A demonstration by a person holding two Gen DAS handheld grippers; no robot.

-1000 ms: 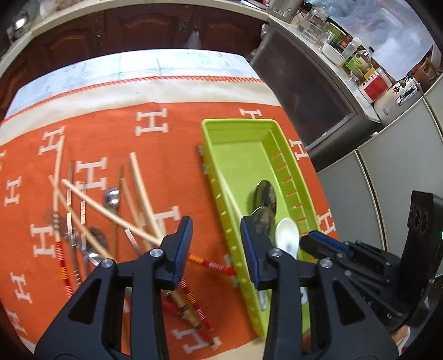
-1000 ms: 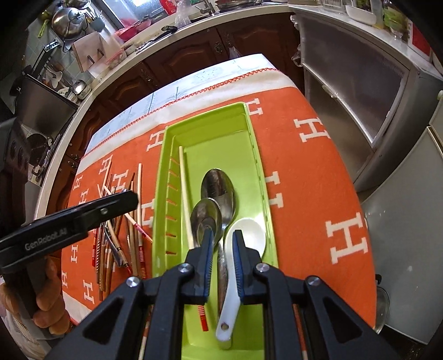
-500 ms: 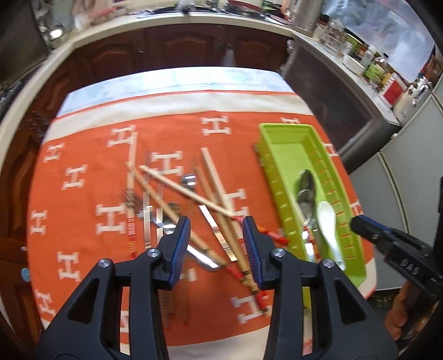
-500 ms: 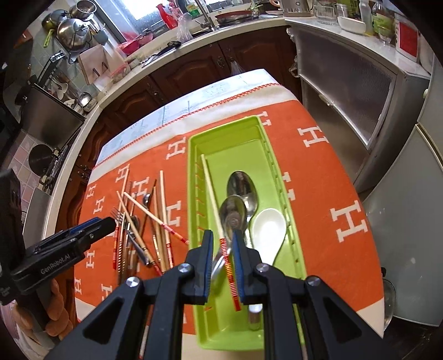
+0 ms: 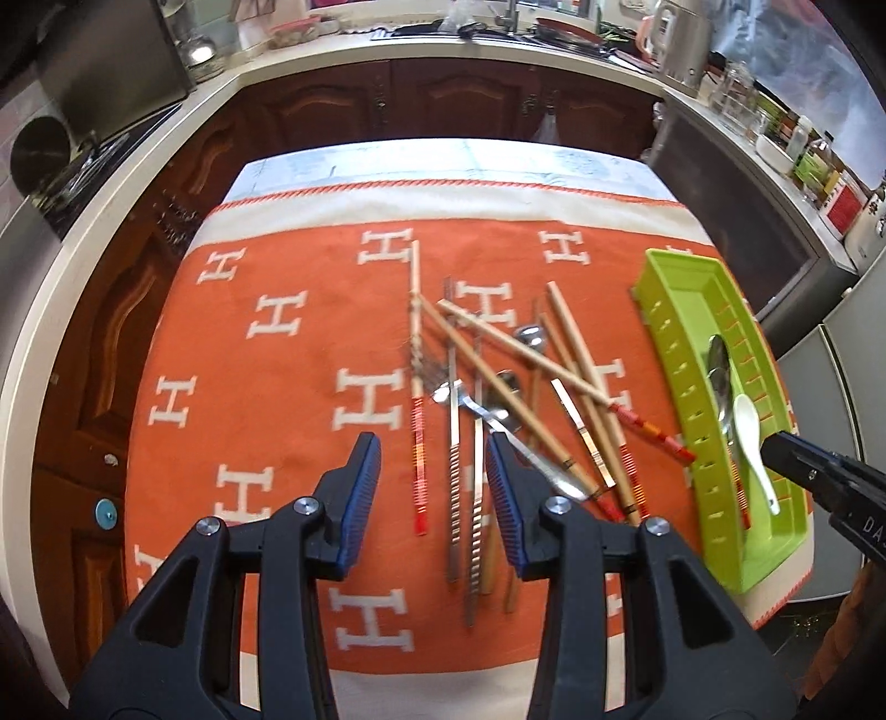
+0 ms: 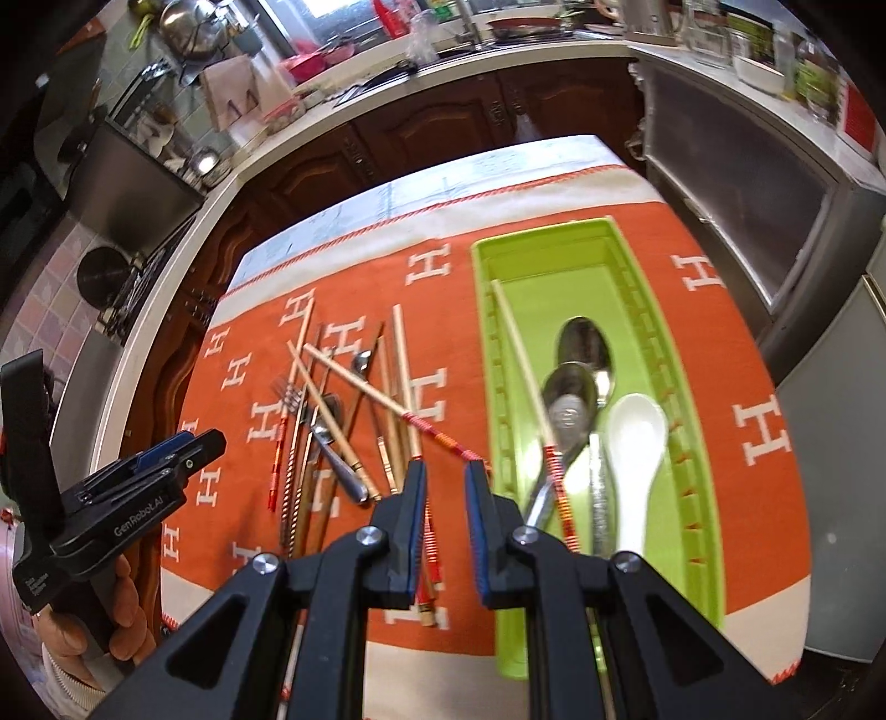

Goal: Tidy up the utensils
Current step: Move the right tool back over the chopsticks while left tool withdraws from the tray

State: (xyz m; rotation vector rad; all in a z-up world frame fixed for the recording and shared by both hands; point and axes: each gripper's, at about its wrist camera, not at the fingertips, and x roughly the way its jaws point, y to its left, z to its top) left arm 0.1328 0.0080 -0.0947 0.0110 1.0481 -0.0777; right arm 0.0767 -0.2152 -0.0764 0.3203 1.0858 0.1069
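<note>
The green tray (image 6: pixel 653 310) by the table's right edge holds a white spoon (image 6: pixel 634 437), two metal spoons (image 6: pixel 570 404) and one chopstick (image 6: pixel 523 368). Loose utensils (image 5: pixel 487 387) lie mid-cloth. The left gripper (image 5: pixel 433 482) gapes empty above them; the right gripper (image 6: pixel 443 493), narrowly parted, holds nothing.

- Dark wooden cabinet doors (image 5: pixel 454 105) with arched panels run beneath a pale L-shaped countertop (image 5: pixel 138 183).
- A sink tap (image 5: pixel 512 11) stands at the far counter, cluttered with dishes and jars.
- Tiled wall (image 6: pixel 39 310) on the left.
- Daylight brightens a window (image 6: pixel 326 5) above the sink.
</note>
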